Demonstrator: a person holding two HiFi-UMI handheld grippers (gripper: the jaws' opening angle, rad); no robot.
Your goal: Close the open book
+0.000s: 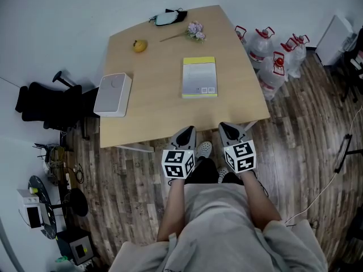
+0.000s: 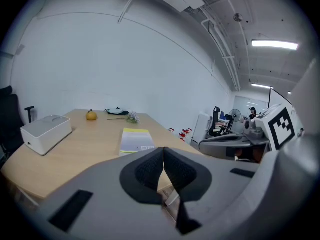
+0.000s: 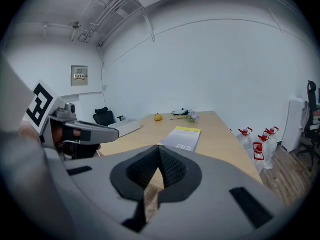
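The book (image 1: pixel 199 77) lies flat and closed on the wooden table (image 1: pixel 164 112), back cover up, with a yellow strip at its far end. It also shows in the left gripper view (image 2: pixel 136 140) and the right gripper view (image 3: pixel 183 138). My left gripper (image 1: pixel 186 132) and right gripper (image 1: pixel 228 128) hover side by side at the table's near edge, well short of the book. Both are shut with nothing between their jaws, the tips meeting in the left gripper view (image 2: pixel 163 149) and the right gripper view (image 3: pixel 159 148).
A white box (image 1: pixel 113 94) sits at the table's left edge, a yellow fruit (image 1: pixel 140 45), a flower sprig (image 1: pixel 194 31) and a dark pouch (image 1: pixel 169 17) at the far end. Water jugs (image 1: pixel 272 58) stand on the floor to the right, a black chair (image 1: pixel 48 106) to the left.
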